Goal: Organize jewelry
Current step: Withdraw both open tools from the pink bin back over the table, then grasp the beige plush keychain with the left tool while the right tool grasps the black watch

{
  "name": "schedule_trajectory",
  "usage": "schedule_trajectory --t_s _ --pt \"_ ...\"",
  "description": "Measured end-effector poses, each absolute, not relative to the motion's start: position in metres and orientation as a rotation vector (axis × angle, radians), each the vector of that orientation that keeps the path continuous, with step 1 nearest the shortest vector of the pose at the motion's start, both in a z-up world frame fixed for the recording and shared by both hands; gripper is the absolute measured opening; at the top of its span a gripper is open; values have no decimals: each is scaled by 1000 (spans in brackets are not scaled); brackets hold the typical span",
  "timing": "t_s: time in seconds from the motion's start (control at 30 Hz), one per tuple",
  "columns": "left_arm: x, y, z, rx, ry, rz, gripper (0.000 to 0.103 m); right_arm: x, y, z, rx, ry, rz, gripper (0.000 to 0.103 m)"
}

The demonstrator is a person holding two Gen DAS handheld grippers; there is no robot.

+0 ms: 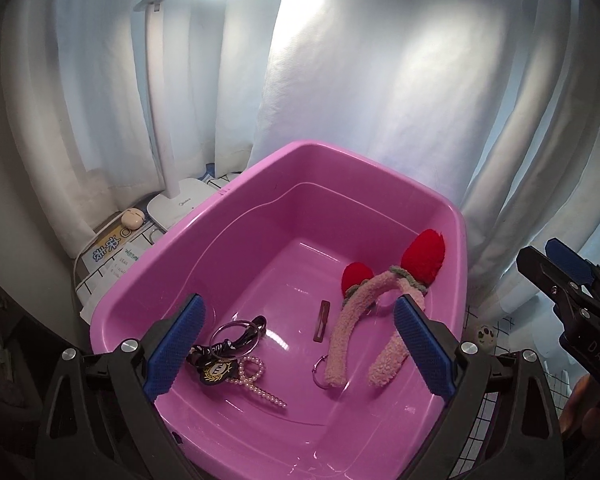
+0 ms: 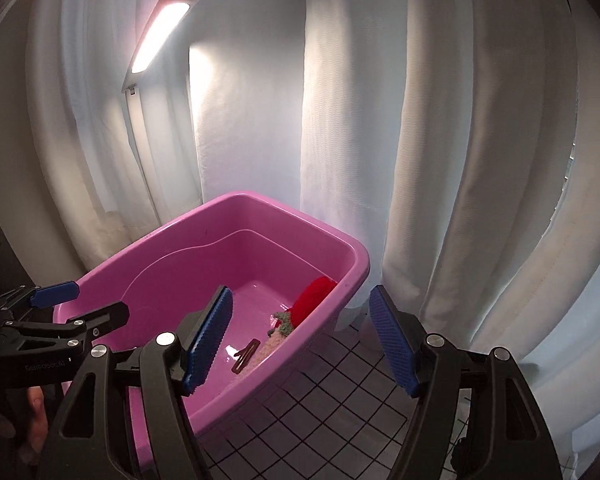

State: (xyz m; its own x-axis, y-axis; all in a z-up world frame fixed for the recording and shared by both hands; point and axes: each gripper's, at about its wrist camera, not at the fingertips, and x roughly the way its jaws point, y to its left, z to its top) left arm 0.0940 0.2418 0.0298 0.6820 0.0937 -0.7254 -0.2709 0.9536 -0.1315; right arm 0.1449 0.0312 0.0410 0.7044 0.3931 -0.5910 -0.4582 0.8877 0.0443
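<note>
Both grippers empty above the pink tub, jewelry already inside.

I hold the left gripper [image 1: 298,350] spread wide over the pink plastic tub [image 1: 236,208], nothing between its blue pads; my right gripper [image 2: 302,338] hangs released over the tub's right rim and the checked worktop cloth [image 2: 332,412]. In the tub lie the plush strawberry headband [image 1: 352,320], a brown hair clip [image 1: 322,322], a pearl hairpin [image 1: 256,380] and a metal ring with black strap [image 1: 236,334]. I judge the drop done; I'd lift clear without clipping the rim, then look for leftover pieces.
</note>
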Motion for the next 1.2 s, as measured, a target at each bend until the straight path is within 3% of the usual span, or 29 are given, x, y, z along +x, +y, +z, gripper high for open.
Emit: schedule_trajectory --t_s 0.3,0.53,0.8,1.2 --pt "92 159 58 -190 738 5 97 89 -106 33 -2 637 218 70" --pt "97 81 49 -129 755 -172 97 58 -186 1 76 702 12 70" --pt "119 14 -4 -33 830 -279 97 65 -208 -59 120 813 -42 70" --pt "173 -3 -97 43 962 -245 97 110 -194 -147 148 946 -9 70"
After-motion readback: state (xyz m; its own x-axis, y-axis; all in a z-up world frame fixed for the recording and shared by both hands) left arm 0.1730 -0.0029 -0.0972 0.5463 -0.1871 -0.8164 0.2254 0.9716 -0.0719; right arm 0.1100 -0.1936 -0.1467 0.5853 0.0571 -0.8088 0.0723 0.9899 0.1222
